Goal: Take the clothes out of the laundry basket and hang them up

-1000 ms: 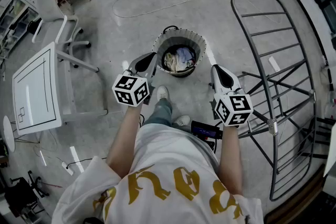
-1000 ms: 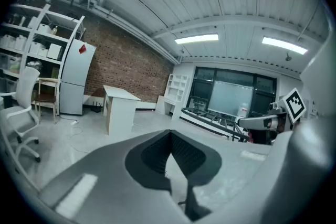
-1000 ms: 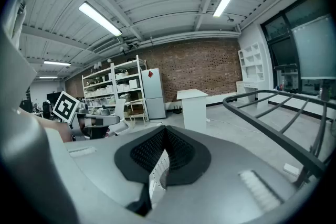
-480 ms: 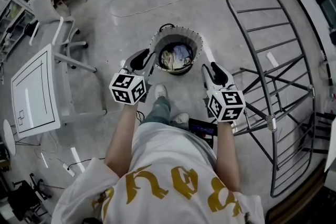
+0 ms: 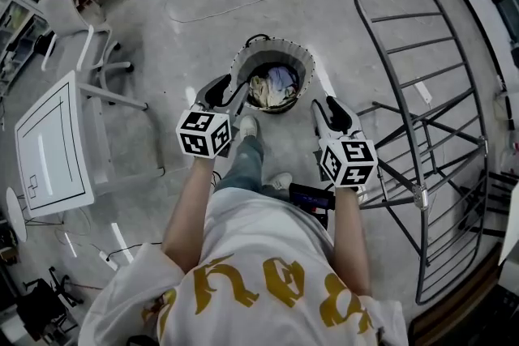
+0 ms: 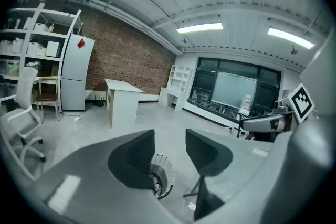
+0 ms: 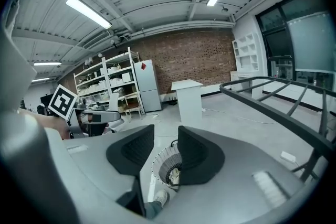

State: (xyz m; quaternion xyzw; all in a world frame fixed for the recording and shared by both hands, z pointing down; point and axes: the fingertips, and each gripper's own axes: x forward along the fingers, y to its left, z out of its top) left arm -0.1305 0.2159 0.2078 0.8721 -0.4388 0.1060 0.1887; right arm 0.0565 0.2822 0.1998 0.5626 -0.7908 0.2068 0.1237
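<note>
Two grippers (image 5: 235, 85) (image 5: 318, 104), jaws apart, flanking laundry basket (image 5: 273, 53)

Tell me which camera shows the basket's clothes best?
Head view: it looks down onto the clothes in the basket. Left gripper view shows mostly basket wall; right gripper view adds a sliver of cloth.

We see soft cloth clothes (image 5: 274, 87), a ribbed laundry basket (image 5: 280, 55), a dark metal drying rack (image 5: 419, 194) and a glossy concrete floor (image 5: 340, 20).
</note>
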